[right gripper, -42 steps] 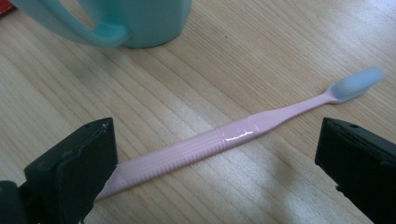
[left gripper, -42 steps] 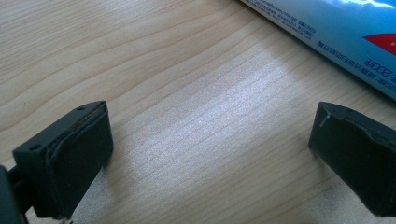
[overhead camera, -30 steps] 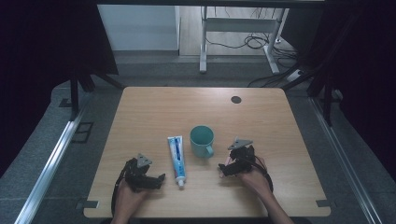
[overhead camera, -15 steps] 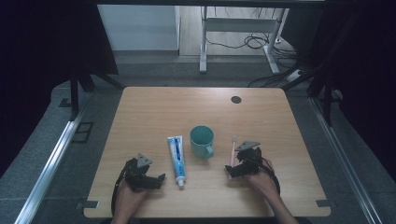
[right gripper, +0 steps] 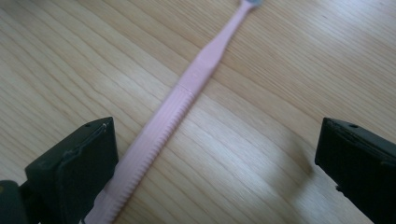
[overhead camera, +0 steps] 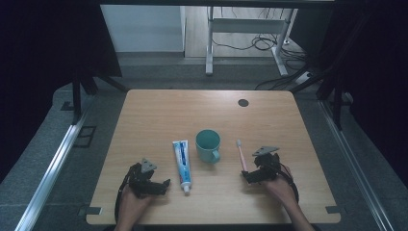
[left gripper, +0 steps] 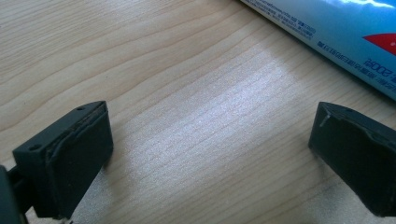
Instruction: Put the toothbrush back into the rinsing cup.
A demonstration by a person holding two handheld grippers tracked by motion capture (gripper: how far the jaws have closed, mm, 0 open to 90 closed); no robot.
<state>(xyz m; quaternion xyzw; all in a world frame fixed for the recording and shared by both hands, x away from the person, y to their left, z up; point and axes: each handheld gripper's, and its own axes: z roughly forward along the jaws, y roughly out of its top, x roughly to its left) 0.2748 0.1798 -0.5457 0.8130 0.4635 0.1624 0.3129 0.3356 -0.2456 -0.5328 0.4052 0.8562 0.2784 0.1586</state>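
While both hands were rested low on the near edge of the pale wooden table [overhead camera: 159,110], the right gripper [overhead camera: 250,176] was held spread wide, its two black jaws well apart and nothing clamped between them. A slim pink plastic toothbrush [overhead camera: 240,155] was laid flat on the wood just ahead of that gripper, head pointed away from the person, handle end drawn close to the jaws. Seen from the right gripper view, the ribbed handle of the toothbrush [right gripper: 168,116] was run diagonally across the gap and passed right beside one jaw, though whether it was touched could not be told; the other jaw was kept clear on bare wood. Over on the other side, the left gripper [overhead camera: 161,185] was likewise released, jaws parted over empty grain in the left gripper view. A blue-and-white toothpaste tube [overhead camera: 182,161] was stretched out just beside it, cap end nearest the person, and its printed side [left gripper: 345,28] was caught along the upper corner of the left gripper view, apart from both jaws. Between tube and toothbrush, a teal plastic mug [overhead camera: 208,144] was stood upright, handle turned toward the person, near both yet touched by neither.
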